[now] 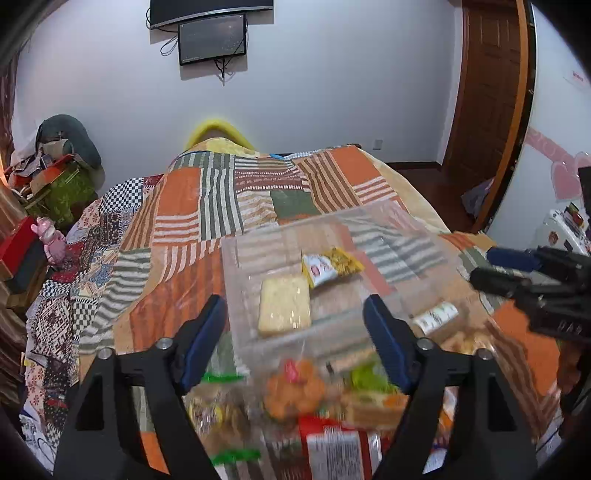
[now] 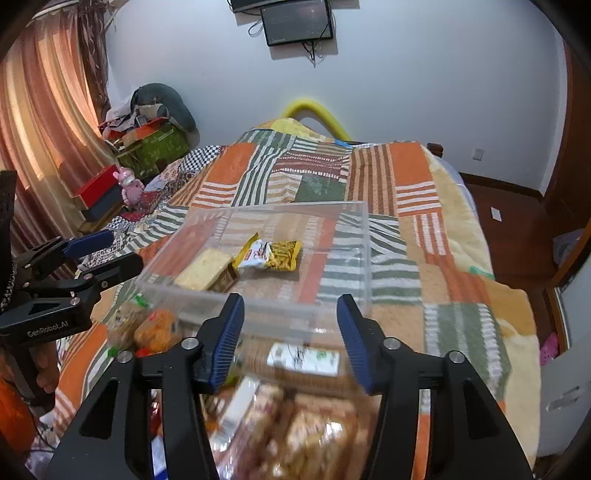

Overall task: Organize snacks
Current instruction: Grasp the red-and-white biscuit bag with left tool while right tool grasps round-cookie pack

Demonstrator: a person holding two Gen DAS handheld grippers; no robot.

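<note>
Snacks lie in two groups on the patchwork bedspread (image 2: 406, 236): two are already inside the clear plastic bin (image 2: 364, 258), and the others are heaped loose on the cover just in front of its near wall. Inside the bin, a pale rectangular cracker pack (image 1: 283, 304) lies flat on the floor near the left side, and a yellow-and-white snack packet (image 1: 330, 265) lies just beyond it, the two touching or nearly so. The left gripper (image 1: 295, 343) hangs above the near-left part of the pile with its blue-padded fingers spread wide and nothing between them; under it are an orange snack bag (image 1: 293, 387), a green-trimmed packet (image 1: 234, 456) and a red wrapper with a printed label (image 1: 338, 448), all blurred, so their exact kinds are hard to tell. The right gripper (image 2: 290, 341) is likewise spread wide and empty, poised over the near-right part of the pile, where a round biscuit sleeve with a white label (image 2: 303, 360) lies just against the bin's near wall, with what look like nut or cereal bars (image 2: 314, 432) closer to the camera. Each gripper shows at the edge of the other's view, the two well apart. On the far wall hangs a dark screen (image 2: 297, 20), and striped curtains (image 2: 40, 122) hang at the left.
</note>
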